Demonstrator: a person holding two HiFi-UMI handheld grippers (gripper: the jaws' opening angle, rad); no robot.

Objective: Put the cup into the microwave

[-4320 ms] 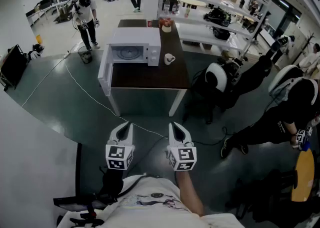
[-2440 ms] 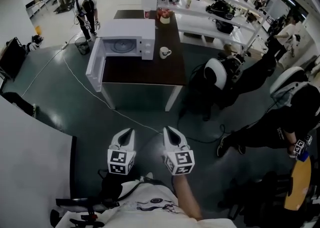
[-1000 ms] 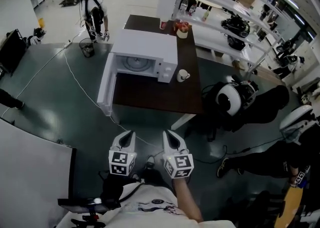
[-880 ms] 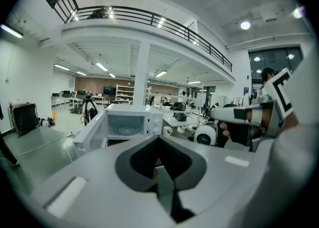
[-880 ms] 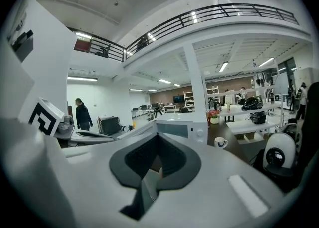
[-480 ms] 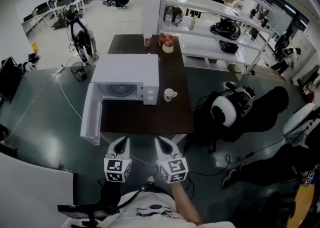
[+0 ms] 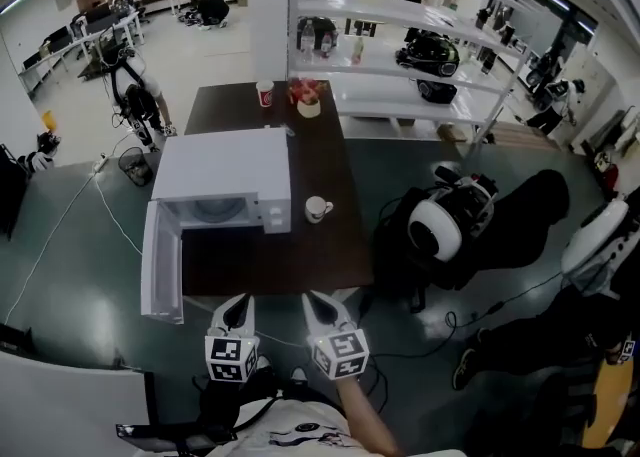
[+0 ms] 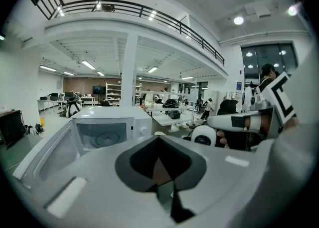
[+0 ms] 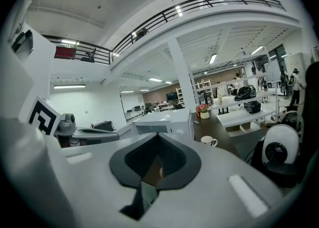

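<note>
A white cup (image 7: 317,209) with a handle stands on the dark brown table (image 7: 300,260), just right of the white microwave (image 7: 225,185). The microwave's door (image 7: 160,275) hangs open to the left and its cavity shows a glass turntable (image 8: 102,138). Both grippers hover side by side at the table's near edge, pointing toward it. My left gripper (image 7: 238,311) is shut and empty, facing the microwave's opening. My right gripper (image 7: 318,305) is shut and empty too; in its own view the cup (image 9: 208,141) sits ahead and to the right, beside the microwave (image 9: 164,122).
A red cup (image 7: 264,94) and a pot of flowers (image 7: 307,100) stand at the table's far end. White shelving (image 7: 400,35) runs behind the table. A black-and-white rounded machine (image 7: 445,225) sits right of the table. A cable (image 7: 110,215) crosses the floor at left.
The table, microwave and cup have come much closer in the head view as I walked up. Both grippers stayed shut and side by side.
</note>
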